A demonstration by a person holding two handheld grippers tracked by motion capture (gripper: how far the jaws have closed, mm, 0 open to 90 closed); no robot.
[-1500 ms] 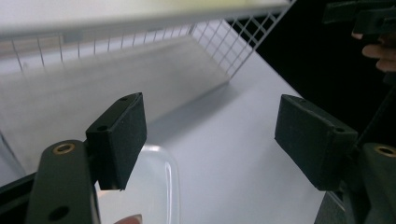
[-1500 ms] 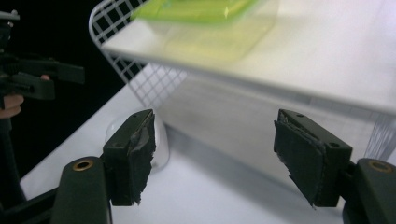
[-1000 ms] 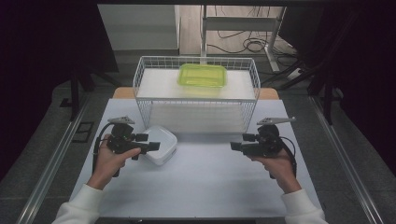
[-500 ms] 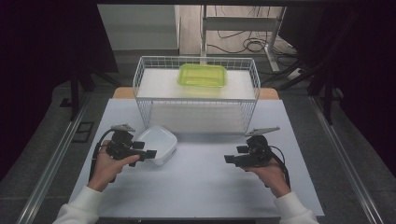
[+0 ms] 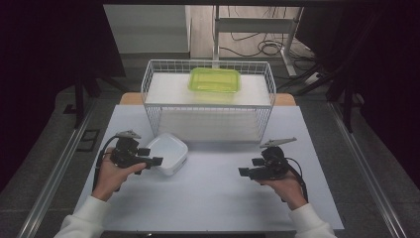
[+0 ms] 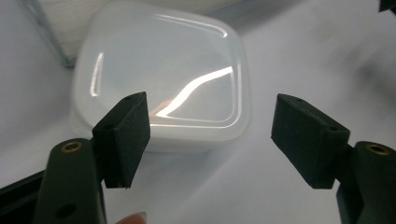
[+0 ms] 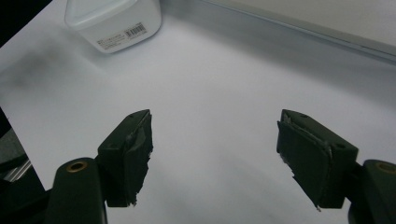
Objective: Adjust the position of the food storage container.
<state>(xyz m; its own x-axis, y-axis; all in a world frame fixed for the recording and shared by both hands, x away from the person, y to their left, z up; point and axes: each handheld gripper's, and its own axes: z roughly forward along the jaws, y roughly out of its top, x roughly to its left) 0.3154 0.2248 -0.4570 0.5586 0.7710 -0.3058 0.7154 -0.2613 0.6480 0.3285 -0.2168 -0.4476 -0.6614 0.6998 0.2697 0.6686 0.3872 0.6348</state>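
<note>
- The white lidded container point(image 5: 167, 153) sits on the desk point(image 5: 218, 198) just in front of the wire basket point(image 5: 208, 99), at its left corner — lid up, within easy reach.
- The left tongs point(image 5: 148, 158) hover at its near edge with jaws spread wide and nothing between them, probably lined up to straddle the box.
- The right tongs point(image 5: 246, 172) are likewise open and empty, well apart over bare desk — apparently waiting.
- A green container point(image 5: 214, 80) rests on top of the basket, untouched.
</note>
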